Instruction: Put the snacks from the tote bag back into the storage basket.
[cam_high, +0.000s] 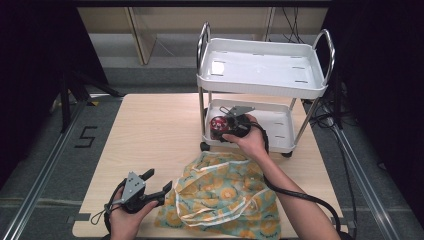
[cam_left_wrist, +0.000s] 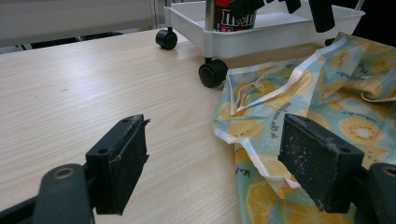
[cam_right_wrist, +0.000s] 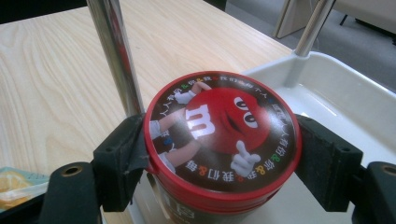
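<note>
— While the M&M's candy tub is clamped at its red lid between the right gripper fingers, it is held at the white cart's lower tray.

— Placement is judged under way; release is called for next. The left gripper is held spread, empty, beside the lemon-print bag on the bench.

Pale wooden table, white trolley, patterned, perhaps plastic, bag

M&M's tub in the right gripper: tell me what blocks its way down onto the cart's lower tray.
Nothing visible does. The right gripper is shut on the M&M's tub over the lower tray. A chrome post stands close beside the tub, not under it.
</note>
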